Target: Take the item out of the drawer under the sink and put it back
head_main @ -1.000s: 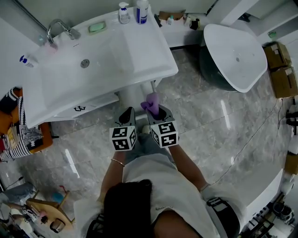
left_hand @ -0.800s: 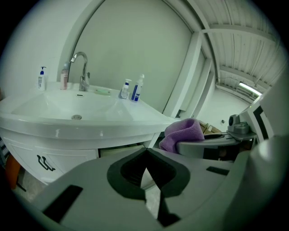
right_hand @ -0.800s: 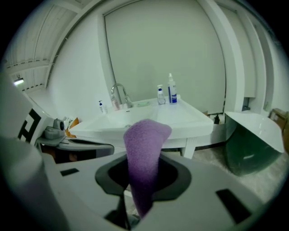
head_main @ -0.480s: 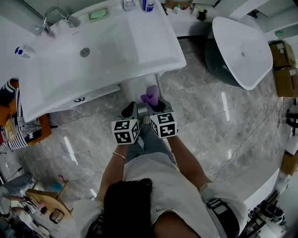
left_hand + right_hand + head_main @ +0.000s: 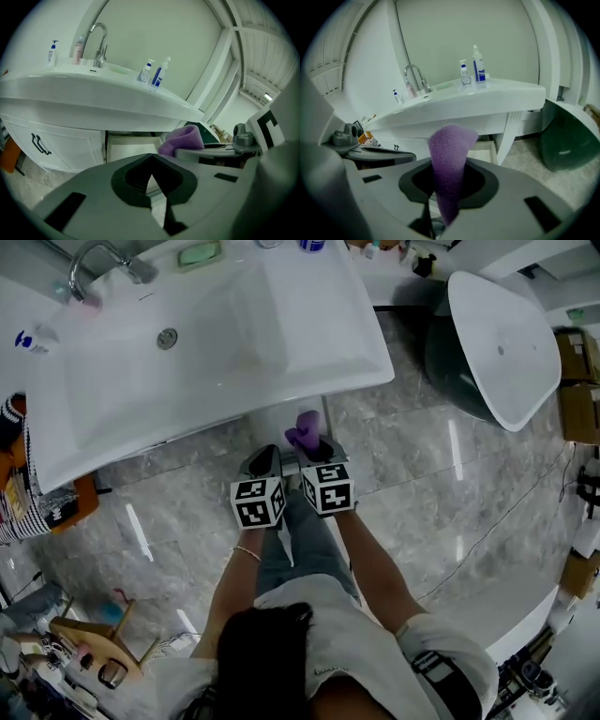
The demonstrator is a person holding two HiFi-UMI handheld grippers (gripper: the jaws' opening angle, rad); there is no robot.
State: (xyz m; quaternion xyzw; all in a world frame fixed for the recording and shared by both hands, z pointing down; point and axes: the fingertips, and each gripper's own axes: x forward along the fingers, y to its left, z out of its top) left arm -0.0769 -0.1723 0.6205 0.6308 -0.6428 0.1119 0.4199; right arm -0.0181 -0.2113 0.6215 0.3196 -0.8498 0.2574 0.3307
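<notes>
A purple cloth (image 5: 304,431) sticks up from my right gripper (image 5: 314,448), which is shut on it; in the right gripper view the cloth (image 5: 447,159) rises from between the jaws. My left gripper (image 5: 265,457) hangs close beside it on the left, shut, with nothing in it (image 5: 151,161). Both are held just in front of the white sink (image 5: 234,334). Under the sink's rim the drawer (image 5: 131,151) stands pulled out, pale inside; from the right gripper the drawer (image 5: 483,151) shows behind the cloth. The cloth (image 5: 183,139) is a little above and to the right of the drawer.
A white cabinet door with a dark handle (image 5: 40,144) is left of the drawer. A faucet (image 5: 98,263) and pump bottles (image 5: 158,74) stand on the sink. A dark-sided bathtub (image 5: 497,343) is to the right, cardboard boxes (image 5: 581,399) beyond it. Marble floor (image 5: 422,484) lies around.
The head view has moved forward, so the sink sits higher in the picture and hides the cabinet front. Both grippers stay together below the rim, the cloth still held.
</notes>
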